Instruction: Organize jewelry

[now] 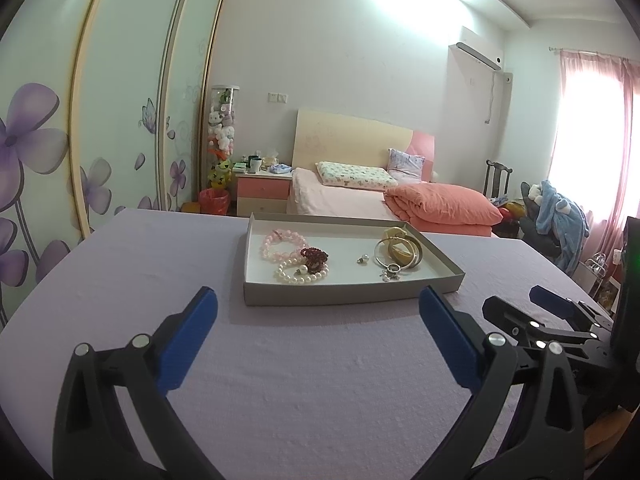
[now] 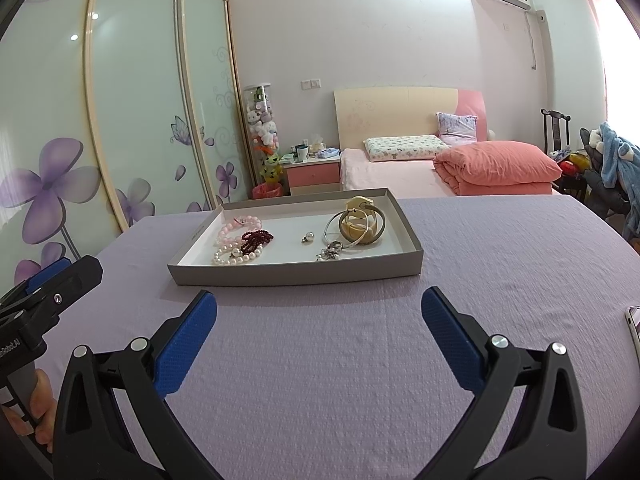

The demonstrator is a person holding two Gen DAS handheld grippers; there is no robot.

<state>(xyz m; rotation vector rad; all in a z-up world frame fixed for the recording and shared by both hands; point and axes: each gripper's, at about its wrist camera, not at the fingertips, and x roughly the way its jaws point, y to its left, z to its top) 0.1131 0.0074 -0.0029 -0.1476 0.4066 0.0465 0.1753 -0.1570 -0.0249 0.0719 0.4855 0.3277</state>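
A shallow grey tray (image 1: 352,294) (image 2: 296,274) lies on the lilac cloth. Inside it, at the left, are a pink bead bracelet (image 1: 276,242) (image 2: 236,228), a dark red bead bracelet (image 1: 314,258) (image 2: 256,239) and a white pearl strand (image 1: 300,274) (image 2: 236,257). A small pearl earring (image 1: 363,259) (image 2: 307,237) sits mid-tray. Silver bangles around a cream holder (image 1: 400,254) (image 2: 360,224) and a ring cluster (image 1: 391,271) (image 2: 331,250) lie at the right. My left gripper (image 1: 318,312) is open, just short of the tray's near wall. My right gripper (image 2: 319,312) is also open and holds nothing.
The lilac cloth (image 2: 360,360) covers the table. The other gripper shows at the right edge of the left wrist view (image 1: 560,320); a hand (image 2: 40,412) grips the left tool's handle. A white object (image 2: 634,326) lies at the table's right edge. Behind stand a bed (image 2: 460,168) and wardrobe doors (image 1: 120,100).
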